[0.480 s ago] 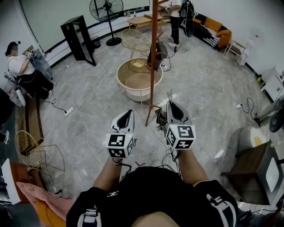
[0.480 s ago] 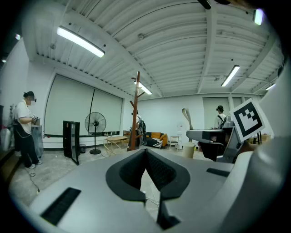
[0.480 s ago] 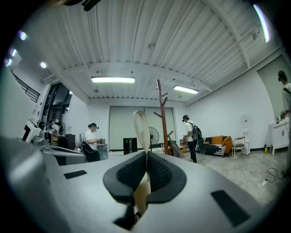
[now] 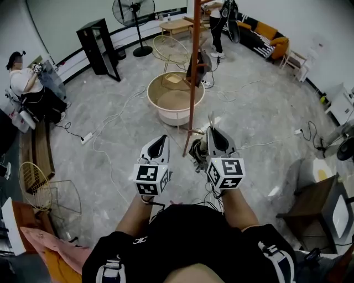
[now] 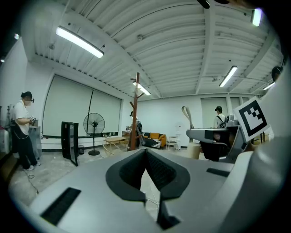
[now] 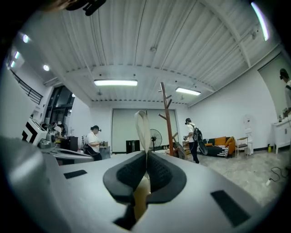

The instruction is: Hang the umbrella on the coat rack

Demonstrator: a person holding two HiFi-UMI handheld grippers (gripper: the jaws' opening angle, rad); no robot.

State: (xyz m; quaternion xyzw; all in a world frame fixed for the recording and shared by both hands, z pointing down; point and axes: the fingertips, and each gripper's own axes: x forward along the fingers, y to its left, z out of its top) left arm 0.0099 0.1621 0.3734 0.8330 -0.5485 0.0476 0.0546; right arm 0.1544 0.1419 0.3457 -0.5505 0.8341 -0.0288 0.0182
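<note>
The tall wooden coat rack (image 4: 192, 72) stands on the floor just ahead; its forked top shows in the left gripper view (image 5: 136, 111) and the right gripper view (image 6: 167, 119). My right gripper (image 4: 212, 131) is shut on a pale strap loop (image 6: 142, 129) that sticks up past its tips (image 4: 211, 118). A dark folded umbrella (image 4: 197, 150) hangs beside and below this gripper, near the rack's foot. My left gripper (image 4: 160, 141) is held level to the left, its jaws together with nothing between them (image 5: 145, 152). From there the strap (image 5: 187, 115) shows at the right.
A round beige tub (image 4: 175, 99) sits behind the rack's base, with a wire chair (image 4: 168, 48) and a floor fan (image 4: 133, 11) beyond. Cables run over the floor (image 4: 110, 127). A person (image 4: 27, 88) stands far left, another (image 4: 218, 27) at the back.
The rack pole and tub have shifted slightly right and nearer in the head view. The dark umbrella has swung a little left. Both grippers keep their hold and pose.
</note>
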